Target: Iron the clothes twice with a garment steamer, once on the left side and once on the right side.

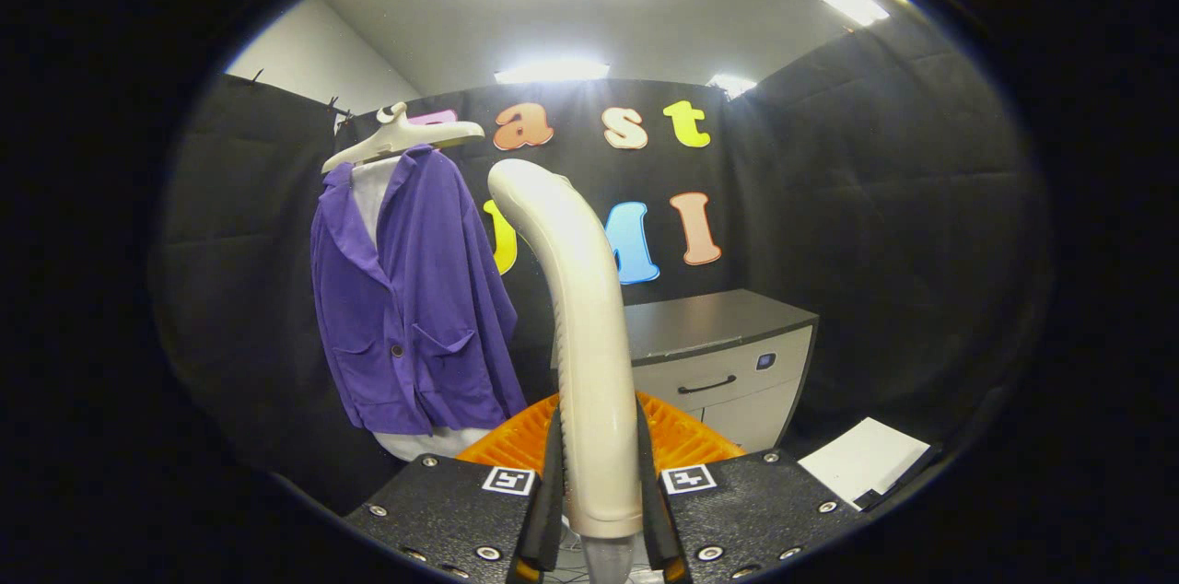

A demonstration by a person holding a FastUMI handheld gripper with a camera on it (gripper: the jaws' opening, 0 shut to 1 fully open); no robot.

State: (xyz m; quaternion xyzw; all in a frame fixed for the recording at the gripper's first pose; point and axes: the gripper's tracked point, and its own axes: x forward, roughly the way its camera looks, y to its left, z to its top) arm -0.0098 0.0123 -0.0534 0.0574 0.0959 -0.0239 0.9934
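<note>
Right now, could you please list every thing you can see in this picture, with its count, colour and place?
garment steamer: one, cream white, held upright between the fingers, its curved head rising ahead of them
jacket: one, purple, on a hanger to the left of the steamer, over a white garment
white garment: one, under the jacket, showing at collar and hem
hanger: one, cream, at the top of the jacket
basket: one, orange, ribbed, just beyond the fingers, behind the steamer
cabinet: one, dark top with pale drawers, right of the steamer, against the booth wall
sheet: one, white, flat, low on the right beside the cabinet
gripper: one, both fingers pressing on the steamer's handle
</note>
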